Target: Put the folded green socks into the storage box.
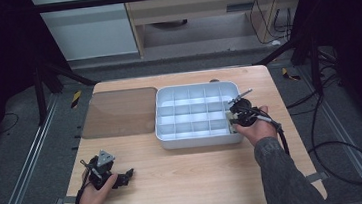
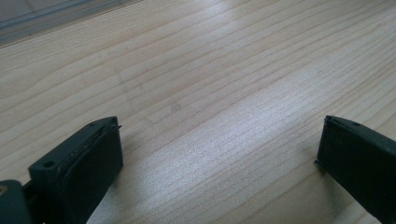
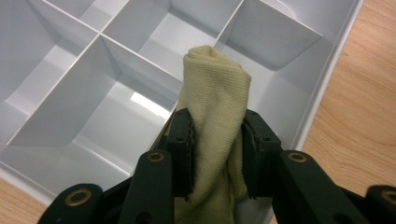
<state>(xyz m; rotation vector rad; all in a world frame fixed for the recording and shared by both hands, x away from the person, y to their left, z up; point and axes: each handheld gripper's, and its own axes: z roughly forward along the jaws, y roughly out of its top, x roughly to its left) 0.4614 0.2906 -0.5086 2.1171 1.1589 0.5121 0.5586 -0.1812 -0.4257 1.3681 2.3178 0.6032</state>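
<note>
My right gripper (image 3: pixel 217 135) is shut on a rolled beige knitted cloth (image 3: pixel 217 93), its pads pressing both sides of the roll. The cloth stands up between the jaws over a compartment of the white divided tray (image 3: pixel 327 84), close to the tray's outer wall. In the high view the right gripper (image 1: pixel 233 119) sits at the front right corner of the tray (image 1: pixel 200 139). My left gripper (image 1: pixel 128 175) rests low at the table's front left. Its jaws stand wide apart over bare wood, so the left gripper (image 2: pixel 219 140) is open with nothing between them.
A brown translucent flat sheet (image 1: pixel 120 113) lies on the wooden table (image 1: pixel 196 176) left of the tray. The tray's other compartments look empty. Black cables trail over the floor to the right of the table.
</note>
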